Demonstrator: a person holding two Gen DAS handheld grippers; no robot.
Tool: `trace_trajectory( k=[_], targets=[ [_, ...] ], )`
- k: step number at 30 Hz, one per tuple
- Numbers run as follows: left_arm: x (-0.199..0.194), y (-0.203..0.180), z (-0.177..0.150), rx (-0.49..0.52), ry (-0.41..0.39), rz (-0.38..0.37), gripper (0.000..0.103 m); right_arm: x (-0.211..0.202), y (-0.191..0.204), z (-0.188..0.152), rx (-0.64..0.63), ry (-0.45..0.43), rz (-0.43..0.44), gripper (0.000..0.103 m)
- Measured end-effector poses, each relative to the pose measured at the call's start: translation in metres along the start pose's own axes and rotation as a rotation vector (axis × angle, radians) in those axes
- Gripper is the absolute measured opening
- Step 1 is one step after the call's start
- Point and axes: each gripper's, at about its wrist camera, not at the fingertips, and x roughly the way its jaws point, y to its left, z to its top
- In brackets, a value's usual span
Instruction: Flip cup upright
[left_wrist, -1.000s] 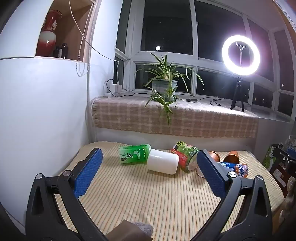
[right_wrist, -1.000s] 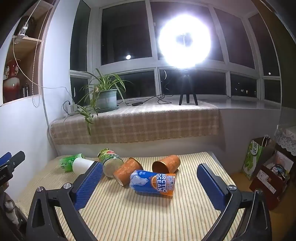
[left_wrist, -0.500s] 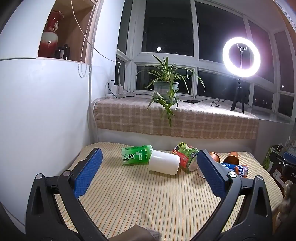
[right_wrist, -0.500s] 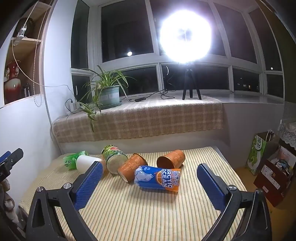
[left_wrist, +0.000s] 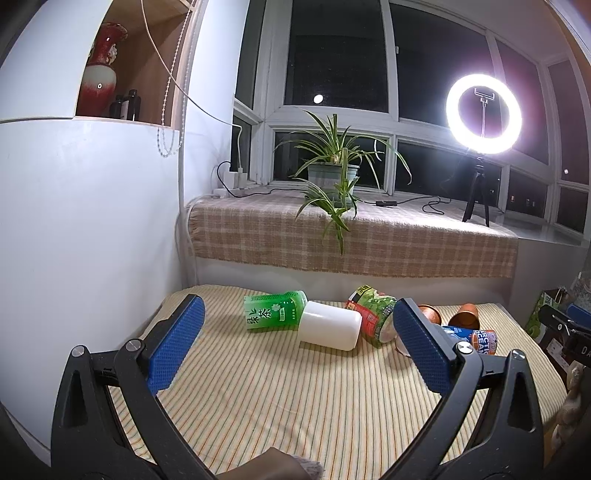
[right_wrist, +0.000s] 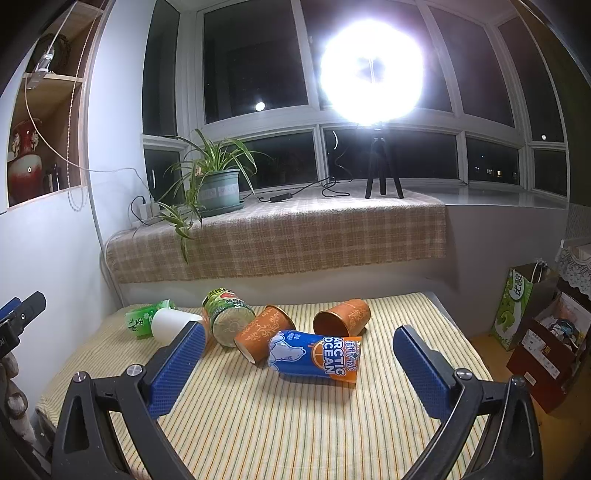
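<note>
Both grippers, left (left_wrist: 299, 343) and right (right_wrist: 299, 363), sit a little higher and farther back from the cups (right_wrist: 314, 352) than before.

left gripper (left_wrist: 299, 343): black frame; blue textured pads (left_wrist: 173, 350); silver screws seen | right gripper (right_wrist: 299, 363): black frame; blue textured pads (right_wrist: 177, 369); silver screws seen

From the left wrist view, the left hand-held gripper's blue right pad (left_wrist: 423, 349) covers the mouth of the green-and-red printed cup (left_wrist: 371, 310) and most of the two orange patterned cups (left_wrist: 467, 314) behind it. The glare of the ring light (right_wrist: 371, 72) swallows its centre in the right wrist view. The small print on the blue-and-orange cup (right_wrist: 314, 354) is unreadable.
</note>
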Motion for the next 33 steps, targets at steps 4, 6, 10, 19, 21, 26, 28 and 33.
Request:
trace_trajectory(
  k=[4,6,10,19,21,26,28,33],
  targets=[
    [0.0005,0.0004,0.0005,0.000,0.001,0.000,0.103,0.0005,0.0002,-0.0003,0.000,0.000,0.000,0.103],
    [0.0006,0.0004,0.0006,0.000,0.000,0.000,0.103,0.0008,0.0002,-0.0002,0.000,0.002,0.000,0.103],
    [0.0010,0.0006,0.0010,-0.001,0.003,0.001,0.103,0.0008,0.0005,-0.0004,0.000,0.003,0.001,0.103],
    [0.0014,0.0001,0.0011,-0.001,0.002,0.000,0.103,0.0004,0.0000,-0.0002,-0.001,0.003,0.002,0.103],
    [0.0018,0.0000,0.0013,0.001,0.004,0.001,0.103,0.0003,0.0002,-0.0001,-0.001,0.003,0.001,0.103],
    [0.0027,0.0006,0.0016,-0.001,0.006,0.001,0.103,0.0001,0.0006,-0.0004,-0.001,0.004,0.003,0.103],
    [0.0014,0.0003,0.0016,-0.001,0.003,0.002,0.103,0.0000,0.0007,-0.0003,-0.002,0.005,0.003,0.103],
    [0.0016,0.0007,0.0014,0.001,0.004,0.000,0.103,0.0005,0.0012,-0.0005,-0.001,0.007,0.004,0.103]
  ],
)
